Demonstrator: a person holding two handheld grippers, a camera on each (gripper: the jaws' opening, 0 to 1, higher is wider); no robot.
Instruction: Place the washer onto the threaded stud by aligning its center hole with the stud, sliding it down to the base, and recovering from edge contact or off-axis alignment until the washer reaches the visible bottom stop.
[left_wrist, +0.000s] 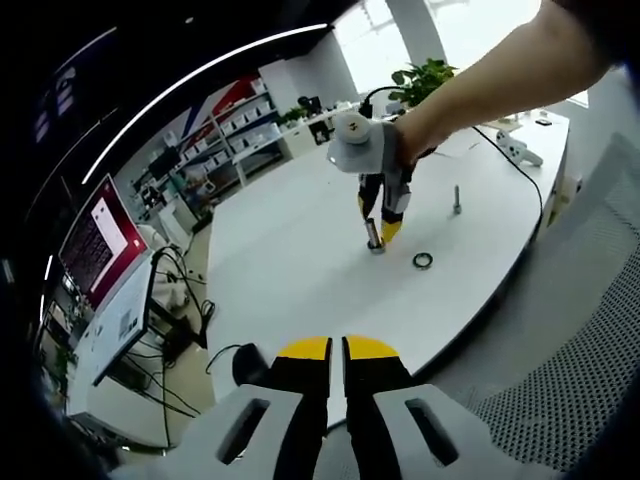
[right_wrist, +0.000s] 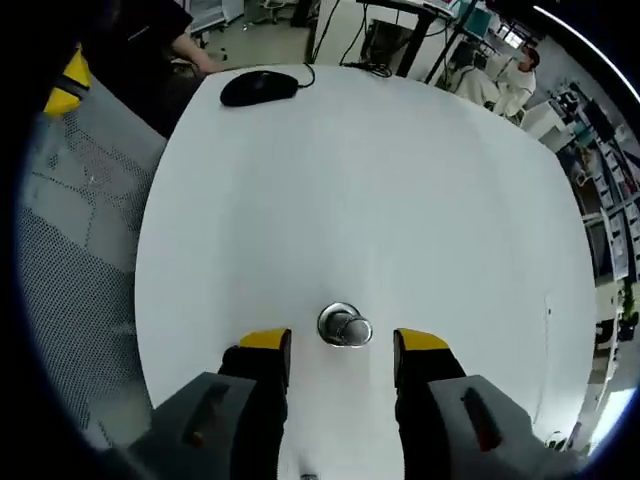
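The right gripper (right_wrist: 342, 350), jaws spread, hovers over the threaded stud (right_wrist: 345, 326) on the white table (right_wrist: 400, 180); the washer (left_wrist: 423, 260) lies nearby. The left gripper (left_wrist: 336, 350) waits pressed together. Seating demands a level, centred descent.

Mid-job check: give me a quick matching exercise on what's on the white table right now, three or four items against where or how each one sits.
Things:
1. upright silver threaded stud
2. dark ring-shaped washer
3. black computer mouse
4. left gripper

States:
A. lying flat on the white table, beside the right gripper
B. near the table's far edge in the right gripper view
C. jaws together
D. between open yellow-tipped jaws

Pairs: 1-D, 2-A, 3-B, 4-C
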